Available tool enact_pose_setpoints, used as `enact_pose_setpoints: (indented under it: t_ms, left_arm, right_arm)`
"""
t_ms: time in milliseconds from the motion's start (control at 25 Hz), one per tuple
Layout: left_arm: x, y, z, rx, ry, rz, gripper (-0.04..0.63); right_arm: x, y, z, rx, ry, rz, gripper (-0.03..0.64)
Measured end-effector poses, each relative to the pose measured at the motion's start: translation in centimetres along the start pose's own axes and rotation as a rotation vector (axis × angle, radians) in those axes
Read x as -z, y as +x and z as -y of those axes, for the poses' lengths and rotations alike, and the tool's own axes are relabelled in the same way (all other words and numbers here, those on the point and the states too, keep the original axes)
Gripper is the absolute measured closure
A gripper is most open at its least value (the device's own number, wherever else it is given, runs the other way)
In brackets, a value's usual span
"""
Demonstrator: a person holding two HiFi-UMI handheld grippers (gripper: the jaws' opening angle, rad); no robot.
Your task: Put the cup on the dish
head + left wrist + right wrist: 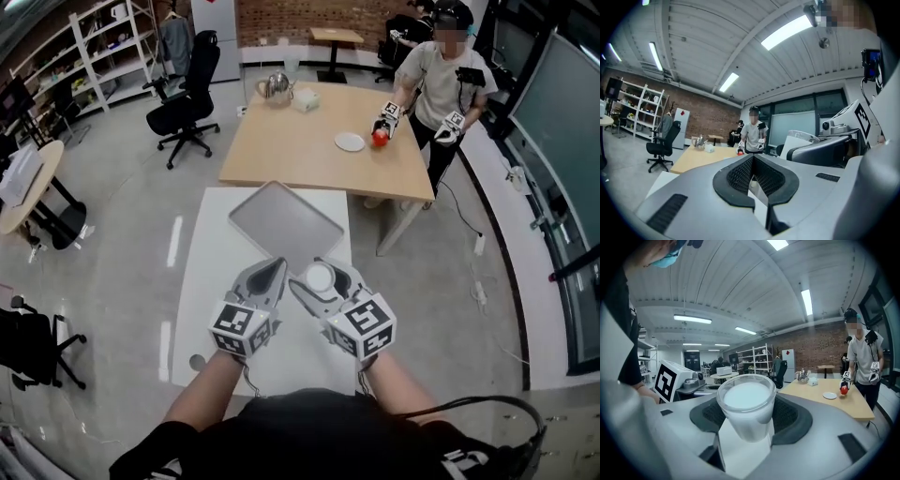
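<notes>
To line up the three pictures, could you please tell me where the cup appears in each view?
Head view: the cup is low centre, clamped in the right tool.
Left gripper view: the cup is right of centre, its rim showing above the right tool's grey jaw.
Right gripper view: the cup is dead centre, between the jaws.
Shared landmark: the wooden table, farther off in all three.
</notes>
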State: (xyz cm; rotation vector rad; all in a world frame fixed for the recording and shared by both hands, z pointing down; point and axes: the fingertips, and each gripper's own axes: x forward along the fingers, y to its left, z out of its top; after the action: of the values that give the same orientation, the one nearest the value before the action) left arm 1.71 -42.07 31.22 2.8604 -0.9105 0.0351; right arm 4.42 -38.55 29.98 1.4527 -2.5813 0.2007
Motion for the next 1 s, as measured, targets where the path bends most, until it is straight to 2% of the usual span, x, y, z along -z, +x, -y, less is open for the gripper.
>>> enact_pose_setpoints:
  t_ms: [320, 560, 1000]
  left_arm:
    - [0.4, 1.7, -1.3, -0.044, -0.033, -0.009, 0.588]
    - [1.1, 1.4, -2.1, -0.075, -0.042, -0.011, 0.588]
    - [2.2, 2.4, -2.3, -0.065, -0.059, -0.024, 0.588]
  right_arm:
    - [0.1, 1.4, 2.1, -0.036, 0.021, -0.021, 0.351]
    - [0.9, 2.6, 1.7, -0.068, 0.025, -0.036, 0.351]
    - [1.6, 3.1, 2.7, -0.052, 0.03, -0.045, 0.351]
